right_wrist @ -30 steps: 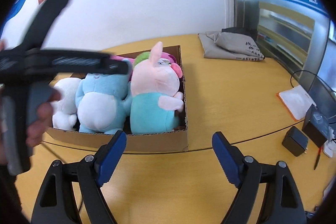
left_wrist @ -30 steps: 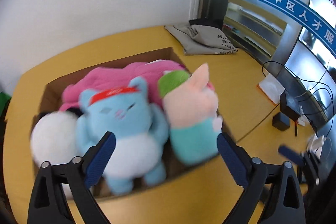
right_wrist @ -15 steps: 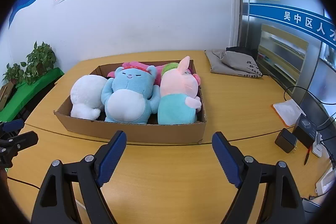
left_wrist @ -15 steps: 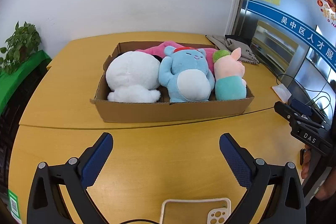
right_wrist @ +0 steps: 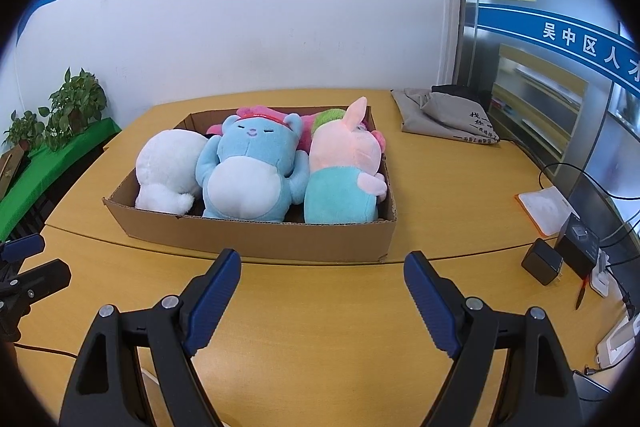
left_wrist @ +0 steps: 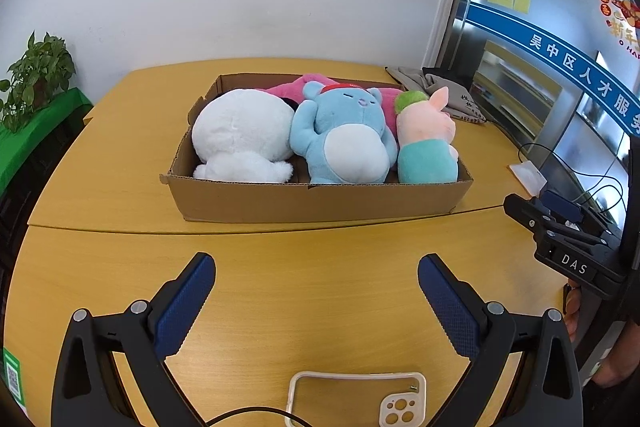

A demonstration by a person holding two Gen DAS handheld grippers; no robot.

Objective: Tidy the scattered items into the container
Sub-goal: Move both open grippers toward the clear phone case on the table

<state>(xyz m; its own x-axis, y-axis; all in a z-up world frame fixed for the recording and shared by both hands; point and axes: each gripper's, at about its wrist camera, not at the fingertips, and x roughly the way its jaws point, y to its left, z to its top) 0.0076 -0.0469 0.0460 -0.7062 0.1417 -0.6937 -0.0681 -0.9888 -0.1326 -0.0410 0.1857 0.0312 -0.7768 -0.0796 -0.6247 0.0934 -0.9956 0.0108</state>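
Both tools have backed off since a second ago. Left wrist: left tool (left_wrist: 316, 283) spread, empty, above bare counter (left_wrist: 312, 267); cardboard box (left_wrist: 312, 201) beyond holds white plush (left_wrist: 240, 135), blue plush (left_wrist: 344, 143), pink pig plush (left_wrist: 428, 143). Right wrist: right tool (right_wrist: 322, 279) spread, empty, just short of the box.
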